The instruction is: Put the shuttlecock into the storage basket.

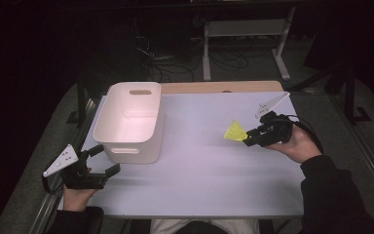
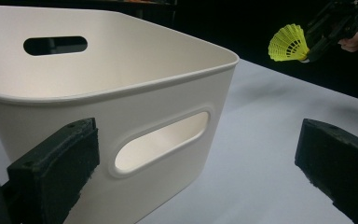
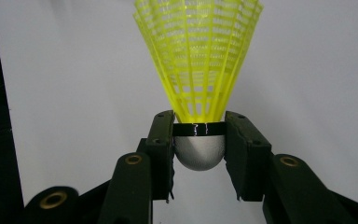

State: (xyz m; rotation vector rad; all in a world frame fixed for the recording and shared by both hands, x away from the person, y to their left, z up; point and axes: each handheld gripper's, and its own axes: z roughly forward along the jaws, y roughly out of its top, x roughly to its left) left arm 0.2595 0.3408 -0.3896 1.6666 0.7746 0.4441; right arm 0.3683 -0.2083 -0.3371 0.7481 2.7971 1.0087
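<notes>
Nearest, at the table's front edge: left gripper (image 1: pixel 100 160), jaws spread wide and holding nothing, parked just short of the white bin (image 1: pixel 131 122), lined up on the handle slot in its near wall, probably ready to steady it. Right of the bin and well apart from it: right gripper (image 1: pixel 246 139), clamped on the grey cork of a yellow shuttlecock (image 1: pixel 235 131), skirt pointing toward the bin, raised clear of the surface. Gripped by the firm cork rather than the fragile mesh skirt, likely for dropping into the bin. Under the bin: pale, bare table (image 1: pixel 199 170), a wooden strip along its far edge. Beyond the bin: dark room, white desk frame (image 1: pixel 246 44), loose cables on the floor.
</notes>
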